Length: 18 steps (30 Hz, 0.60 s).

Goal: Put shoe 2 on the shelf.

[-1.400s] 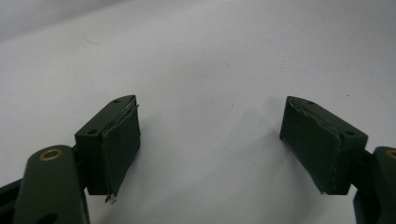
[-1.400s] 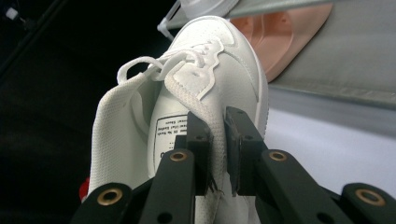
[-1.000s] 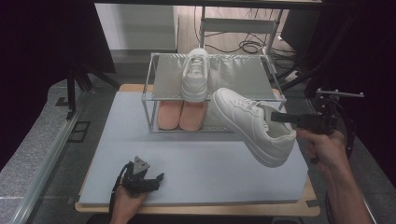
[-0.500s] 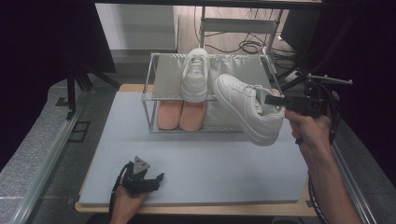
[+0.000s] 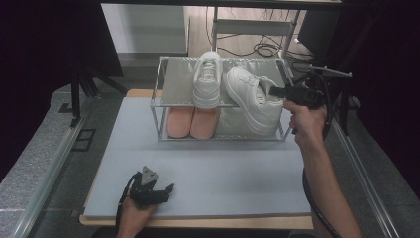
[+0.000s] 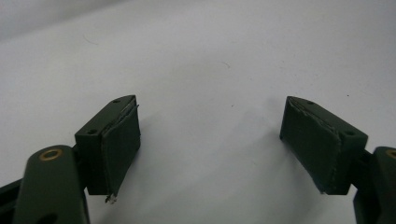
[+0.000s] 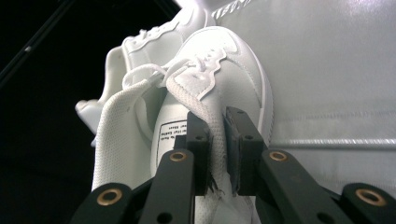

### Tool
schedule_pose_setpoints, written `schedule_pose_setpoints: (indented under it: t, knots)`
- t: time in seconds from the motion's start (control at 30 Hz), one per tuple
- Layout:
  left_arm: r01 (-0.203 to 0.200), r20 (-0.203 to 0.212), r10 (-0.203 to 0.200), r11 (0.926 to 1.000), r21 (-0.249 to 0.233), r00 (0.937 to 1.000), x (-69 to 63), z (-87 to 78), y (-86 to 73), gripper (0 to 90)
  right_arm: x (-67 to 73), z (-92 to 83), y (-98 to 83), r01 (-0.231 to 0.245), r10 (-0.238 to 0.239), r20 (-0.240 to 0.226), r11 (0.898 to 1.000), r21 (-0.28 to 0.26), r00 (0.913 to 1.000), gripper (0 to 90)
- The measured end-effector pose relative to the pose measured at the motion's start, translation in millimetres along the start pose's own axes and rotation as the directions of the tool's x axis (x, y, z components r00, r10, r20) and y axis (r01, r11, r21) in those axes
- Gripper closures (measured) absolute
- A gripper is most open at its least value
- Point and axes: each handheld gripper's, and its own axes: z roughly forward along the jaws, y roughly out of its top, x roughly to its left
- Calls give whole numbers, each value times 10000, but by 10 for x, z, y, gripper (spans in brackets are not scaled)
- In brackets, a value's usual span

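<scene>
Pinching the white sneaker (image 5: 255, 101) by its heel collar with your right gripper (image 5: 278, 91), shoe tilted at the rack's (image 5: 171, 82) top shelf beside its mate (image 5: 207, 79), pink slippers (image 5: 190, 121) below, your left gripper (image 5: 166, 189) spread, well before the rack.

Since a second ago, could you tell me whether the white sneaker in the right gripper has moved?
Yes. The white sneaker, clamped by the right gripper, has moved from the mat's front right up toward the wire rack, beside the sneaker on top.
</scene>
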Motion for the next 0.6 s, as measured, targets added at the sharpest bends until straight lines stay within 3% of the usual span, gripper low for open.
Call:
schedule_pose_setpoints:
  t: [0.23, 0.33, 0.37, 0.6]
  knots:
    - [6, 0, -6, 10000, -8, 10000, 0, 0, 0, 201, 65, 212, 53, 51, -43, 370, 9998, -212, 9993, 775]
    - [31, 10, -31, 10000, -11, 10000, -2, 1, -1, 201, 132, 236, 48, 581, -570, 564, 9982, -174, 9968, 742]
    - [30, 6, -30, 10000, -16, 10000, -3, 1, -1, 201, 146, 241, 45, 766, -758, 534, 9970, -117, 9957, 719]
    - [30, 6, -30, 10000, -15, 10000, -3, 1, -1, 201, 109, 213, 47, 904, -904, 16, 9957, -178, 9959, 571]
